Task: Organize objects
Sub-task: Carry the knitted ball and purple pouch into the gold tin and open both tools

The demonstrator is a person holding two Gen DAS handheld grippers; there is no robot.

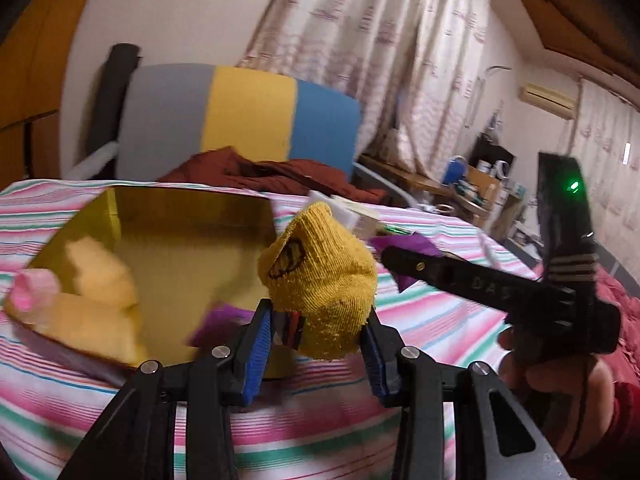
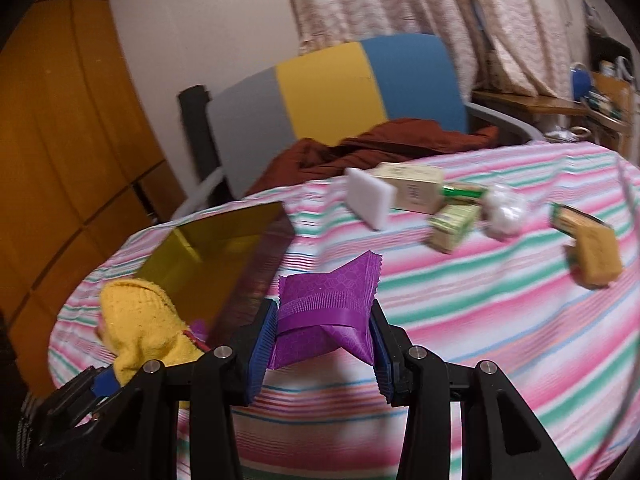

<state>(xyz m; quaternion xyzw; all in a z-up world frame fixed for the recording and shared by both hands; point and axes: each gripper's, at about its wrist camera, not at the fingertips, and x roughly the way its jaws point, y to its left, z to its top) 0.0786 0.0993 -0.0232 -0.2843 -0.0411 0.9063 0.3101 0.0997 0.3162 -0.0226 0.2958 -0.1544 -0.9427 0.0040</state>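
My left gripper is shut on a rolled yellow sock, held above the striped tablecloth just right of an open gold-lined box. Inside the box lie pale yellow rolls and a pink one. My right gripper is shut on a purple foil packet, raised over the cloth beside the same box. The yellow sock and left gripper show at the lower left of the right wrist view. The right gripper's dark body crosses the left wrist view's right side.
On the striped tablecloth farther back lie a white sponge block, a cream carton, a small green box, a white wad and a tan sponge. A grey-yellow-blue chair back with brown cloth stands behind.
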